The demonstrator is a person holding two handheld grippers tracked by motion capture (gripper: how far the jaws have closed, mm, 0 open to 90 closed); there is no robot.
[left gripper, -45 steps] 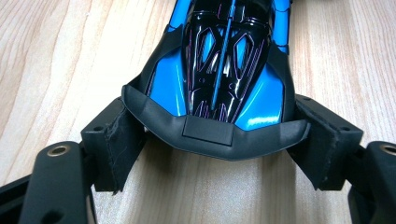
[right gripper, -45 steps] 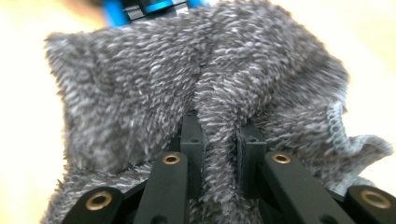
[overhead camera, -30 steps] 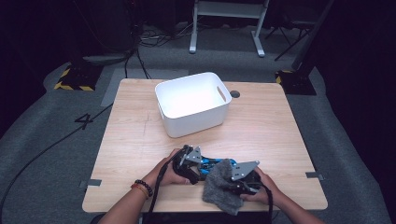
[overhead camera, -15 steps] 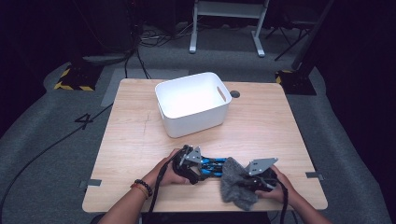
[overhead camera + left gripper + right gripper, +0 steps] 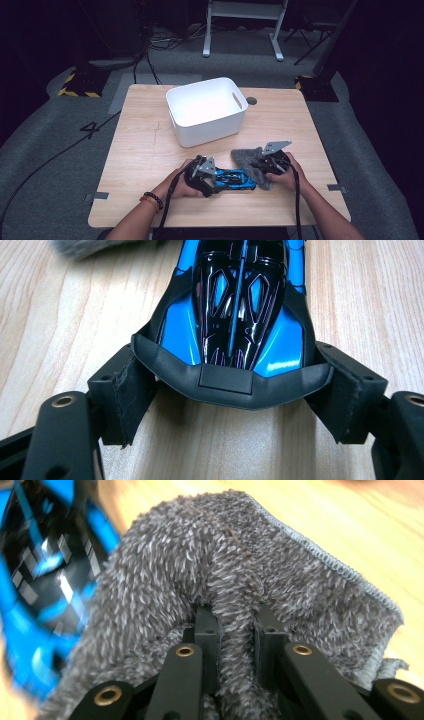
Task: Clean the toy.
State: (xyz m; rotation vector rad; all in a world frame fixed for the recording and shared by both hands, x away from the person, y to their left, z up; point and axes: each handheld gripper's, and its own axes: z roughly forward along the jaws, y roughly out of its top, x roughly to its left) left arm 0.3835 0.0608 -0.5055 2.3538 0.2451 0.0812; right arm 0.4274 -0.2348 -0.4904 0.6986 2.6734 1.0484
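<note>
Wooden table (image 5: 150, 150) on grey carpet (image 5: 50, 165), dark surroundings.

Your stock: 1 toy car (image 5: 235, 315), glossy blue with black panels and thin purple lines; 1 cloth (image 5: 240, 595), fuzzy flecked grey; 1 bin (image 5: 206, 111), plain white; table (image 5: 145, 150), pale wood grain.

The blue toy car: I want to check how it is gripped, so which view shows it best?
The left gripper view: the blue toy car is sharp and close, its black end clamped between the left gripper pads. The high view shows the whole car, small, between both hands. The right gripper view shows a blurred part beside the grey cloth.
</note>
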